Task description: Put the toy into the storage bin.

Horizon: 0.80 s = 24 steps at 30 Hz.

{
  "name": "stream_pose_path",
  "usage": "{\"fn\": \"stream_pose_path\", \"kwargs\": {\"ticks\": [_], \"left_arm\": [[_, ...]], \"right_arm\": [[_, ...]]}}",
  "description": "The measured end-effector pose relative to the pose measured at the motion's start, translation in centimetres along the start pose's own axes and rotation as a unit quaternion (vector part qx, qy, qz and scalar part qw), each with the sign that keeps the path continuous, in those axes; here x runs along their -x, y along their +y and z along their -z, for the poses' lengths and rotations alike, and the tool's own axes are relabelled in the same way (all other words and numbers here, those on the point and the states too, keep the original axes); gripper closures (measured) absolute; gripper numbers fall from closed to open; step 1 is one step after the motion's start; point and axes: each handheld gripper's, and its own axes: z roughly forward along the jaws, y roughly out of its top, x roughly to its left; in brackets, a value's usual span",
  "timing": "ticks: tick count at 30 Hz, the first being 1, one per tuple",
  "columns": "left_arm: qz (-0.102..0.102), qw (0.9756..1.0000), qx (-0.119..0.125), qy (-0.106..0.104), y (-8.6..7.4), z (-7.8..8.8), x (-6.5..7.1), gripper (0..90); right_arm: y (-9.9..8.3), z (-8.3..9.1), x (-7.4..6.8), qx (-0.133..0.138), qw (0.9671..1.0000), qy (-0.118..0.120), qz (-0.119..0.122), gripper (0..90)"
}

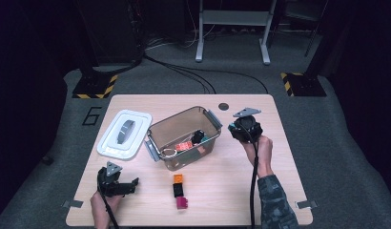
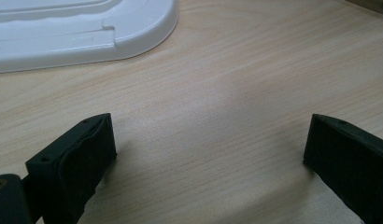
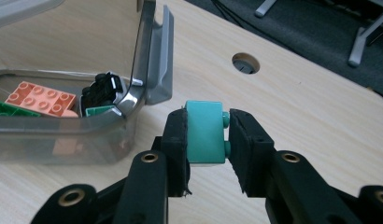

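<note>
Between the right gripper's (image 3: 206, 133) jaws sits a teal brick (image 3: 204, 132), pinched on both flanks, its studs poking toward one pad; that grip looks firm. Just beyond the jaws and off to their left stands the bin (image 3: 150, 70), its near corner and latch closest, with an orange brick (image 3: 40, 98), a black piece (image 3: 102, 89) and bits of green already lying inside. My read is that this is the carry step: the brick is lifted and waiting to go over the rim. The next move calls for swinging the jaws across the wall, holding above the bare floor of the bin rather than the latch, then letting go.

The left gripper (image 2: 208, 140) rests low over the worktop (image 2: 227, 84), jaws spread wide with nothing between them; ahead of them to the left lies the white lid (image 2: 87, 32). Three more bricks (image 1: 179, 190) sit on the worktop in front of the bin, probably next in line.
</note>
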Motion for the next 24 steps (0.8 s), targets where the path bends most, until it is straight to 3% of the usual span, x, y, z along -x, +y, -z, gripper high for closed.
{"fn": "stream_pose_path", "kwargs": {"ticks": [14, 24], "left_arm": [[0.000, 1.0000, 0.000, 0.000, 0.0, 0.0, 0.0, 2.1], [0.000, 1.0000, 0.000, 0.000, 0.0, 0.0, 0.0, 2.1]], "right_arm": [[3.2, 0.4, -0.7, 0.029, 0.9992, -0.012, 0.025, 68.2], [4.9, 0.1, -2.7, 0.028, 0.9984, 0.014, 0.048, 68.2]]}}
